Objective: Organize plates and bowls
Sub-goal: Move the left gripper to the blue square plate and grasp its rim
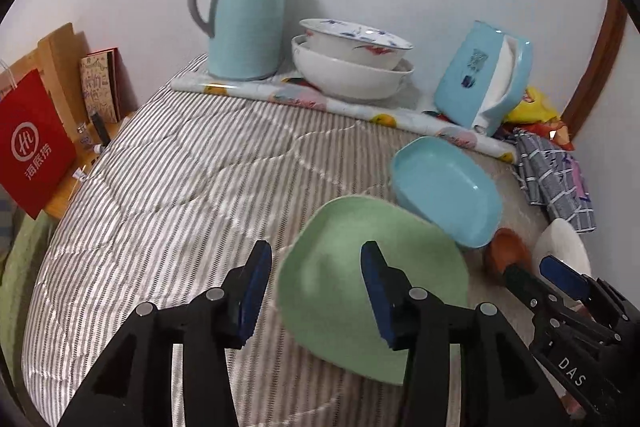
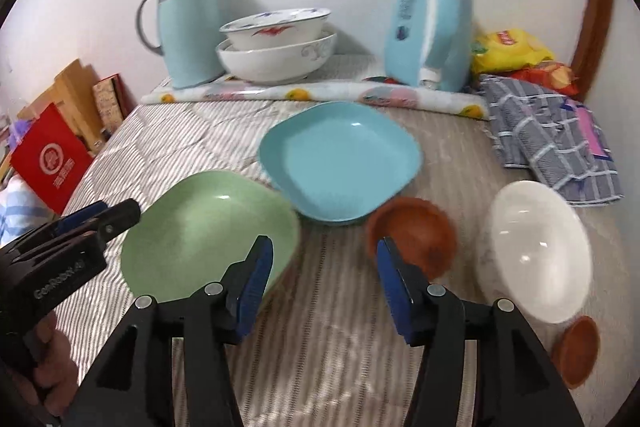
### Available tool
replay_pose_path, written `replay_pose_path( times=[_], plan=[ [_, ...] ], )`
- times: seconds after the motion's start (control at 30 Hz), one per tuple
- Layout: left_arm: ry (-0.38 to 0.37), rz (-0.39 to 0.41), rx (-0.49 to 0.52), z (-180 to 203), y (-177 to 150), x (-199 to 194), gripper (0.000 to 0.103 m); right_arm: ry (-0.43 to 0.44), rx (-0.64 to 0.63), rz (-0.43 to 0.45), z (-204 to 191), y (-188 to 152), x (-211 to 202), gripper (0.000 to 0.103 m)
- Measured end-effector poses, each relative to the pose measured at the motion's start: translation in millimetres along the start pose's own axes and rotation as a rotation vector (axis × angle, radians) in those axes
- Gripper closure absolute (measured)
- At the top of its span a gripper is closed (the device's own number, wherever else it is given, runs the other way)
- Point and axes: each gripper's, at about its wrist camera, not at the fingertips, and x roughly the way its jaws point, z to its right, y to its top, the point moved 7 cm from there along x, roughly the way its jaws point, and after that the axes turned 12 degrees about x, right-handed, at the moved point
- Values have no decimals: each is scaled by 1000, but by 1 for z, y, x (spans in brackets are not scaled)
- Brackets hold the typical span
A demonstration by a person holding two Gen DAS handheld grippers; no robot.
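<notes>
I've got both grippers part-open, holding nothing: left gripper over the green plate's near-left rim, right gripper between it and the brown bowl, blue plate farther.

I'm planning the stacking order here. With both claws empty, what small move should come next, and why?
Probably bring the left claw down to grip the near rim of the green plate. Both claws are open and hold nothing, and the green plate lies loose beside the blue plate, so it could be nested there.
</notes>
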Motion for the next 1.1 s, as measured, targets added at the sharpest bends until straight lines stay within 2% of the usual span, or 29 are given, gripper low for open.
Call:
replay_pose_path(
  times=[0.03, 0.2, 0.33, 0.53, 0.63, 1.1],
  plan=[
    [-5, 2, 2, 3, 2, -2, 59, 7, 7, 1, 4, 2, -3, 41],
    [-24, -16, 28, 20, 15, -4, 59, -8, 22, 23, 20, 16, -18, 41],
    [-37, -6, 30, 29, 24, -5, 59, 9, 48, 9, 30, 26, -22, 41],
    [-17, -7, 27, 35, 35, 0, 59, 9, 64, 27, 42, 40, -23, 41],
    [-11, -17, 28, 36, 41, 5, 59, -13, 66, 31, 46, 47, -18, 41],
    [33, -2, 53, 41, 77, 41, 59, 4, 81, 3, 56, 76, 21, 41]
  ],
)
